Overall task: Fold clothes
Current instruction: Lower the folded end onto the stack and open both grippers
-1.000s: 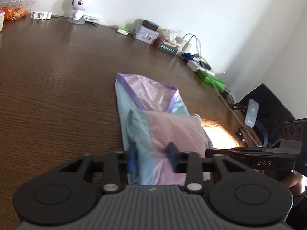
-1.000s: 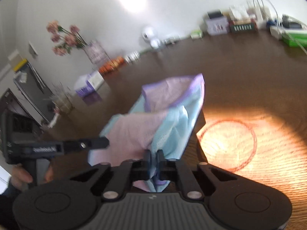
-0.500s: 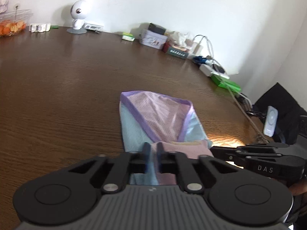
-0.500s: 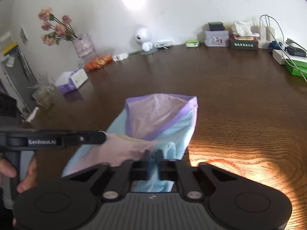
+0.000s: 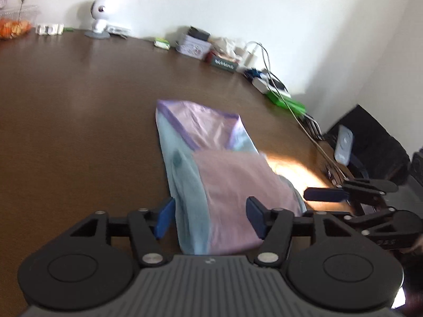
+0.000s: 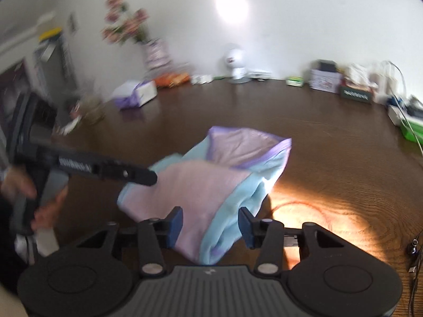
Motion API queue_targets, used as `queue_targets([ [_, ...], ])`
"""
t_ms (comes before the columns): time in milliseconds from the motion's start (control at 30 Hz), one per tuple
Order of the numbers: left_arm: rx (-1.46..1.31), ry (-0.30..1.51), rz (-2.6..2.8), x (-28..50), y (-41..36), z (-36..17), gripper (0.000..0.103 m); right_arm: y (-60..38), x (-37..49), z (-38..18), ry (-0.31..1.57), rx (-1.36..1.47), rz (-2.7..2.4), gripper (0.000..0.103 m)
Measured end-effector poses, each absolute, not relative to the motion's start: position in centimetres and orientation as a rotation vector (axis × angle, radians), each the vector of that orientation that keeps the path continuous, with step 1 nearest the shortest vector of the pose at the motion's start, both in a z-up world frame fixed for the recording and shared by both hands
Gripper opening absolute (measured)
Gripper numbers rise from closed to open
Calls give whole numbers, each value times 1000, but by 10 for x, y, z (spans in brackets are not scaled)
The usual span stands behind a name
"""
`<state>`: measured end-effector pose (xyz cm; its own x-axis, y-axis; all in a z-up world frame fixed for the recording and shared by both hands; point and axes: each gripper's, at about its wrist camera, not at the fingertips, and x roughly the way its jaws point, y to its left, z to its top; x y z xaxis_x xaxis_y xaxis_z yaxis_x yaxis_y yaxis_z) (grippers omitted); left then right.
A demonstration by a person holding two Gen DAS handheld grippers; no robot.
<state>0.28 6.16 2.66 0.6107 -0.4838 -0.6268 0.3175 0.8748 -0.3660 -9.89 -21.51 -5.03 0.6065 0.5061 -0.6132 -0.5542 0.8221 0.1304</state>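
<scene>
A folded garment [image 5: 219,174] in pink and light blue with purple trim lies on the dark wooden table [image 5: 66,111]. It also shows in the right wrist view [image 6: 216,185]. My left gripper [image 5: 210,218] is open, its blue pads on either side of the garment's near end. My right gripper [image 6: 210,224] is open too, with the garment's near corner between its pads. The right gripper shows at the right of the left wrist view [image 5: 343,195]. The left gripper shows at the left of the right wrist view [image 6: 105,169].
Along the far table edge stand a white round camera [image 5: 99,13], small boxes [image 5: 194,46], chargers with cables [image 5: 261,79] and a green box [image 5: 285,103]. A tissue box [image 6: 134,96] and a flower vase [image 6: 156,52] stand at the far left. A black chair [image 5: 375,145] is at the right.
Both grippers have opened and let go of the garment. Its near end, held up half a second ago, now lies folded over on the table.
</scene>
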Motion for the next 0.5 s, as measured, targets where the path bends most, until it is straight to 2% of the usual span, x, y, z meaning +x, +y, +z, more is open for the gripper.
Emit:
queue_targets([
  [67,-173,768,-465,-6,57,24,58,-208,-107,-60,685,-149,630,40],
  [100,-142,752,-465,-10,54,23,52,-205,-105,-63,692,-157,620,38],
  [133,-115,741,-462,-10,51,22,46,-203,-103,-67,699,-164,609,29],
  [167,-92,734,-455,-6,47,22,31,-200,-101,-70,701,-168,602,19],
  [200,-69,727,-448,-2,43,21,24,-200,-98,-71,689,-166,604,15],
  [233,-46,719,-441,2,38,21,22,-199,-96,-73,679,-163,604,11],
  [300,-9,706,-426,12,31,20,20,-200,-86,-74,669,-148,589,10],
  [367,9,698,-400,27,28,19,20,-203,-70,-77,666,-120,571,10],
  [433,48,691,-380,39,23,21,25,-207,-57,-76,670,-88,562,13],
  [467,71,683,-369,39,22,22,36,-210,-55,-74,665,-87,556,21],
  [500,87,674,-356,37,22,23,57,-212,-53,-72,660,-85,550,28],
])
